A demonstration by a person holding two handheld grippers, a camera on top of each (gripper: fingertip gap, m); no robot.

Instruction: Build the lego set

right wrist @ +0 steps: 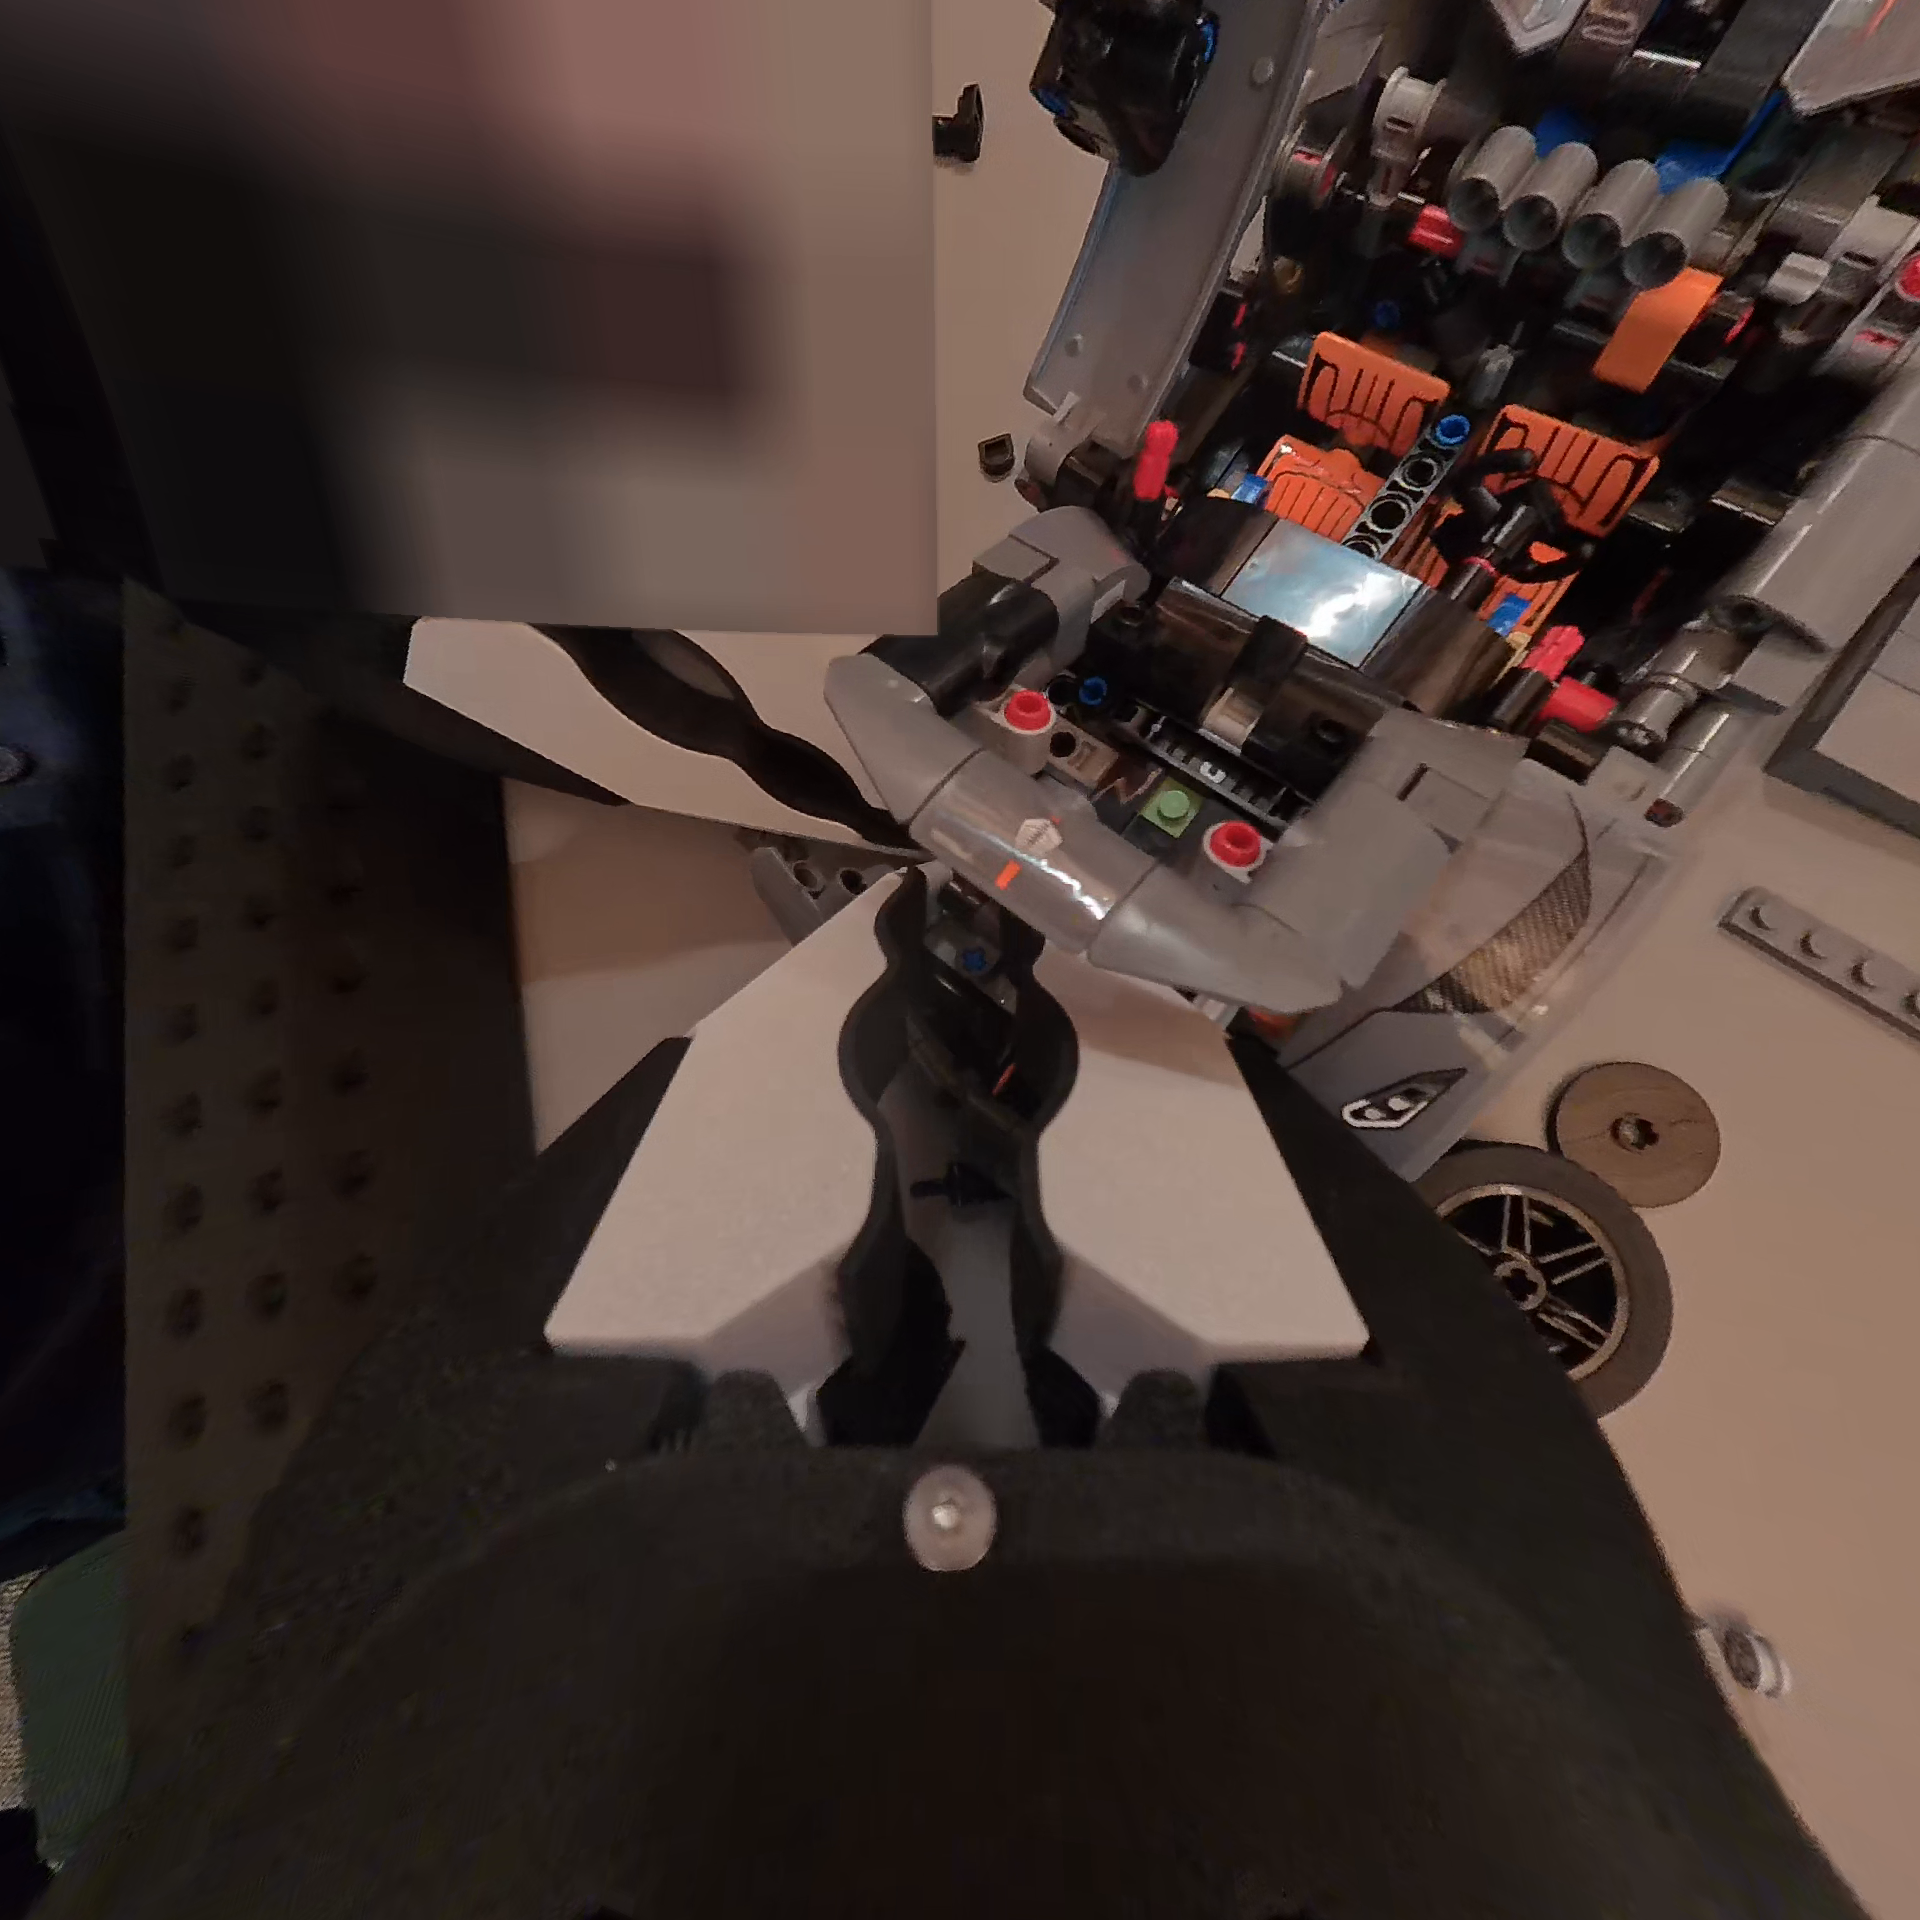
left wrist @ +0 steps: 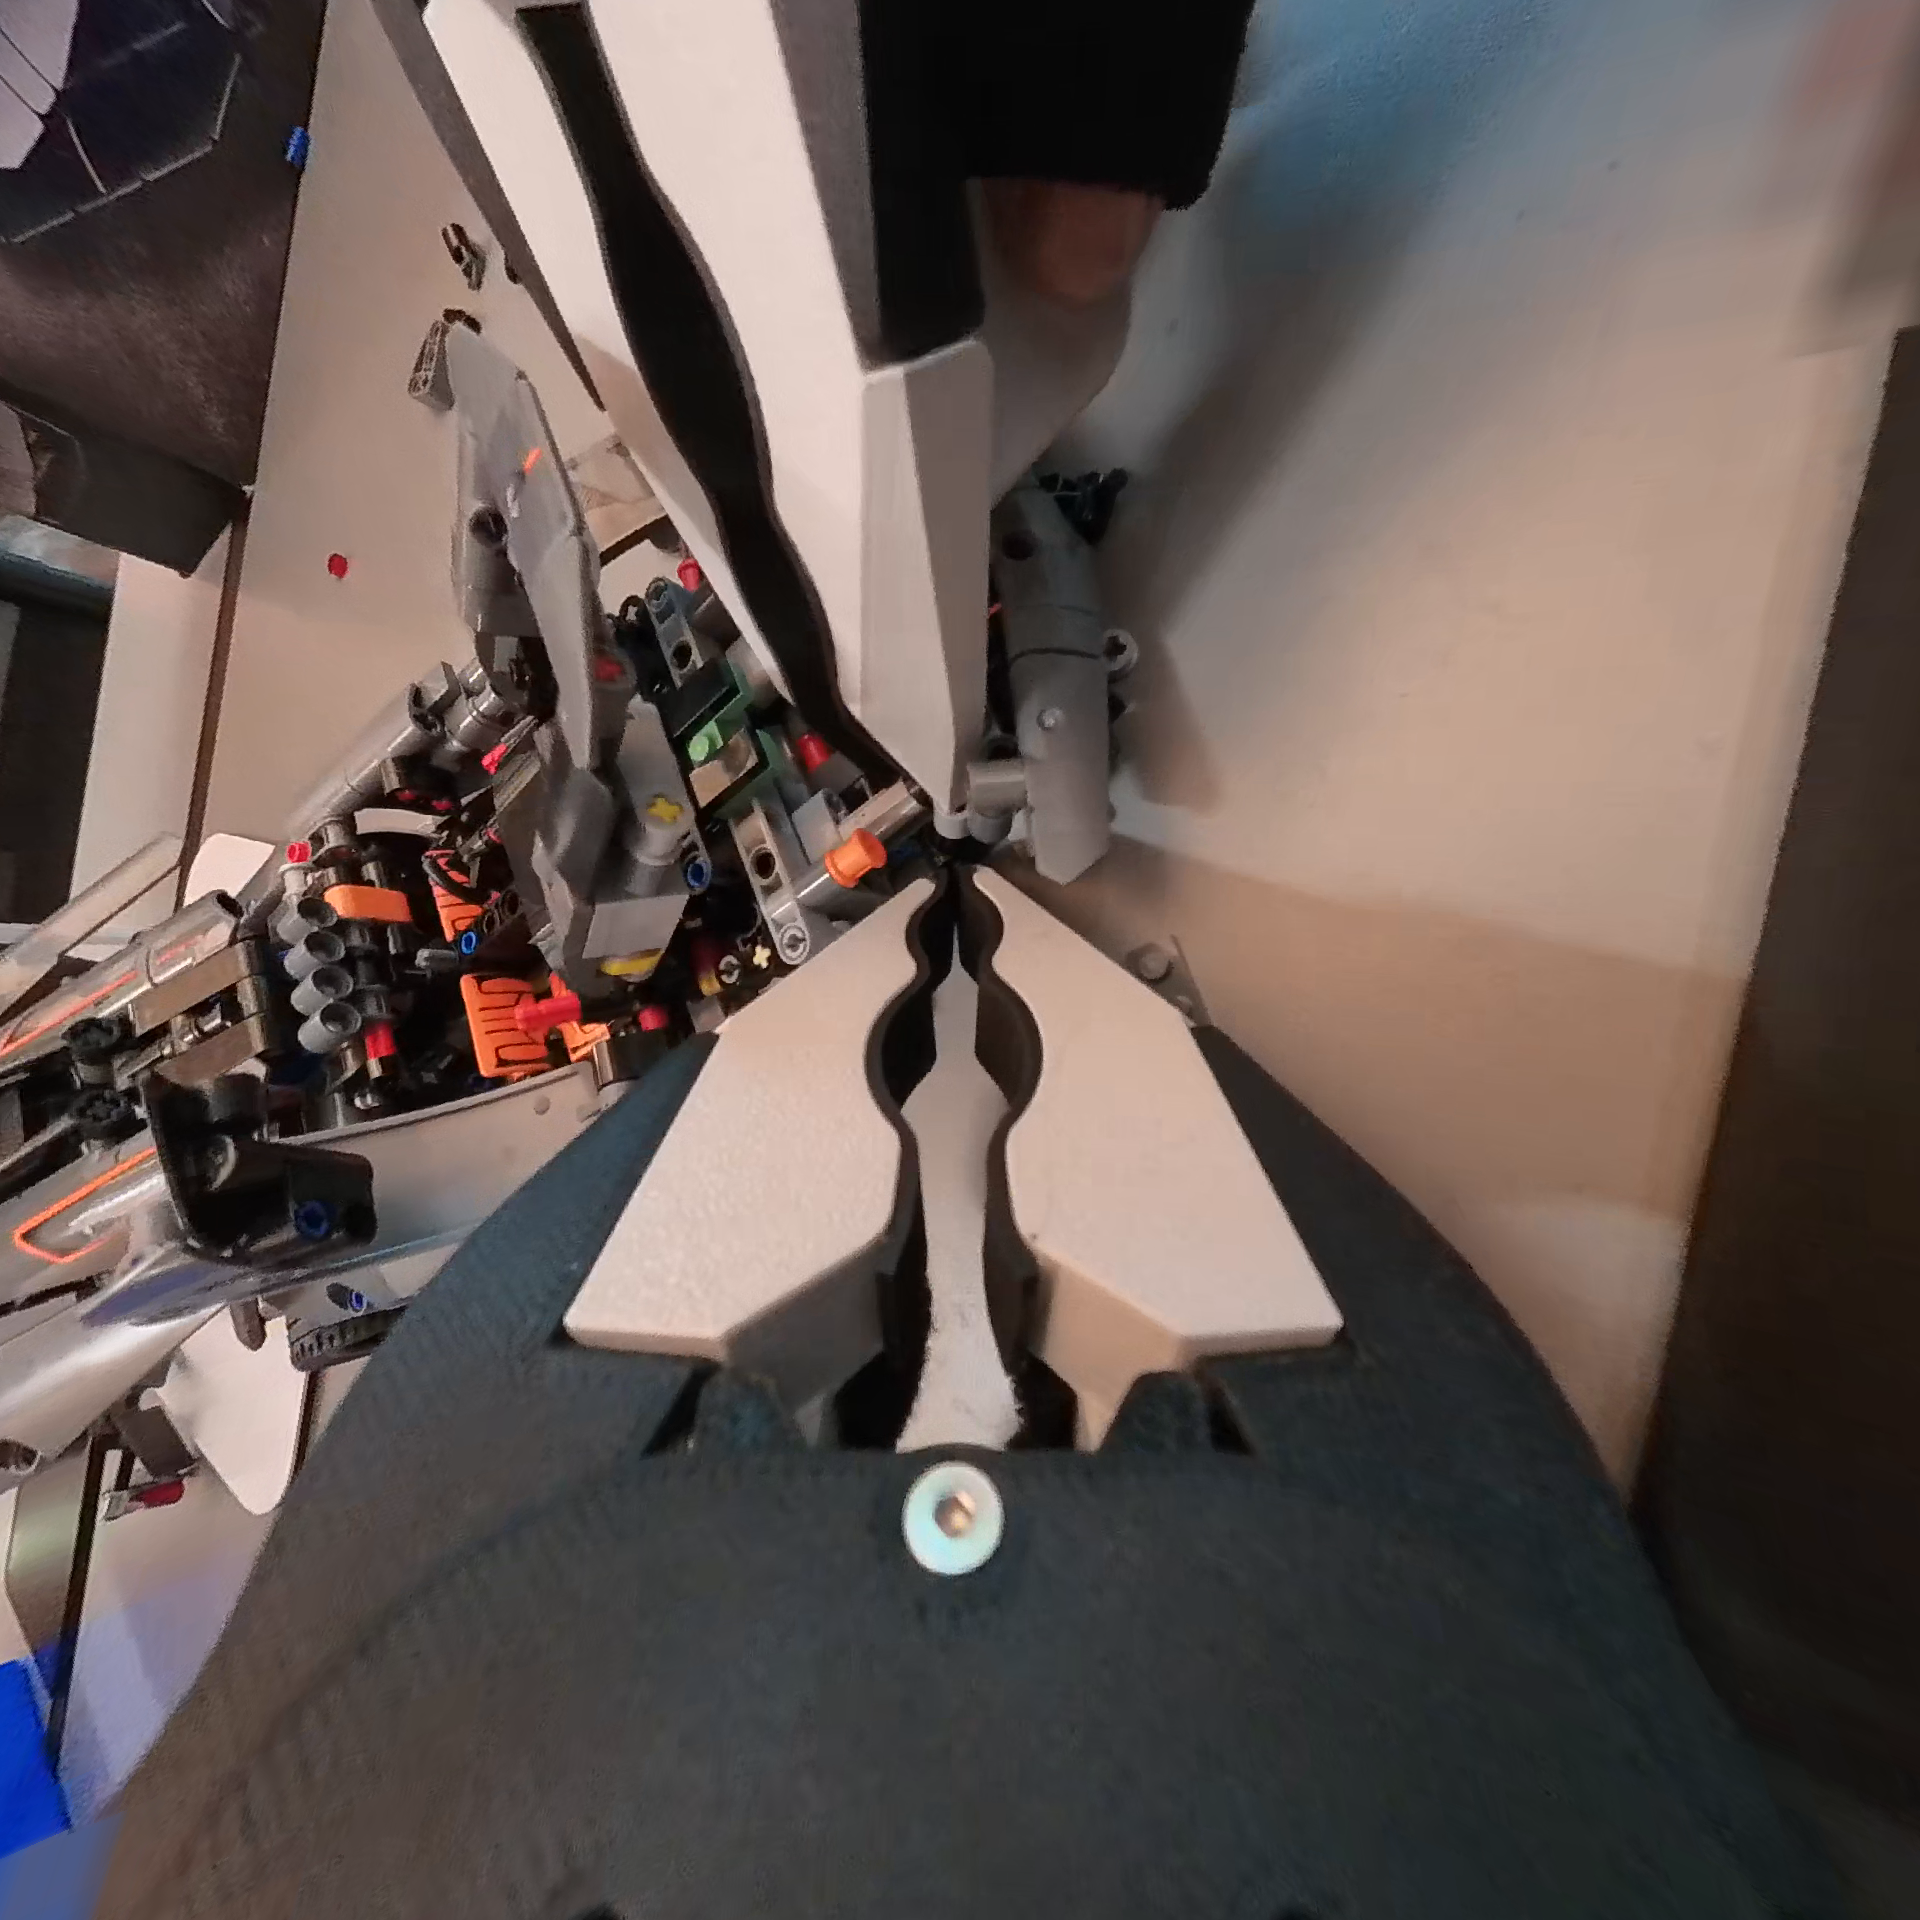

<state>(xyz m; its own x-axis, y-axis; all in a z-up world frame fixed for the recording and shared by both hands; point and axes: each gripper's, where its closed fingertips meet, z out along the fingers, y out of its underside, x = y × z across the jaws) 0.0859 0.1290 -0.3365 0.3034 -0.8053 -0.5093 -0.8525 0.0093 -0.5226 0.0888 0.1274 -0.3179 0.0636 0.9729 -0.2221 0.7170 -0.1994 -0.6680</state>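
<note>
At car nose: both hand-held grippers closed, tips meeting.

Each wrist camera is sitting just behind its own tongs, looking forward along the two fingers at very close range. Both are taking in the grey model car just past their tips, each also catching the other tongs nosing in opposite.

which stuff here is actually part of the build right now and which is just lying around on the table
In the job:
- grey lego car
- grey front panel, both gripper tips meet at it
- left gripper
- right gripper

Lying about:
- loose wheel
- round disc
- grey studded plate
- small black piece
</note>
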